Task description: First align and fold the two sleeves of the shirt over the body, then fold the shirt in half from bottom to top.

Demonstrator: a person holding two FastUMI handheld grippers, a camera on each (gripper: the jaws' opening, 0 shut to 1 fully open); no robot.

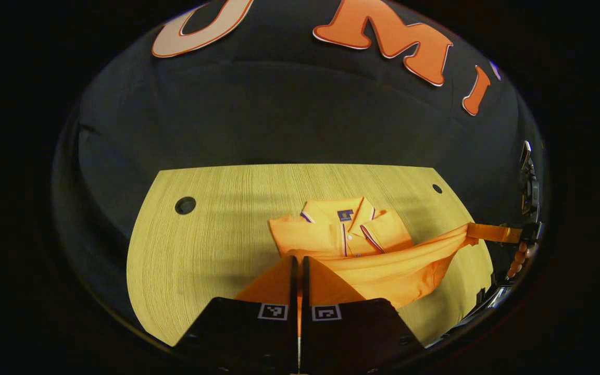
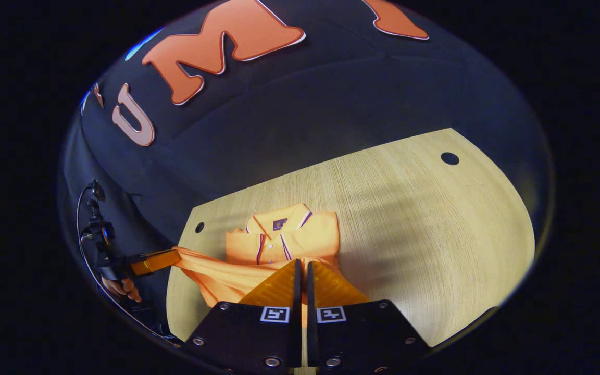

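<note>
Closed fingers of the left gripper [image 1: 298,271] and of the right gripper [image 2: 302,276] each pinch a bottom corner of the orange short-sleeved polo shirt [image 1: 347,232], hem raised and stretched between them (collar end flat on the table). Risk, as judged: uneven carrying would skew the fold or drag the folded sleeves open. Beneath, a pale wood-grain table [image 1: 216,234] with round holes; behind, black cloth wall [image 1: 279,114].
</note>
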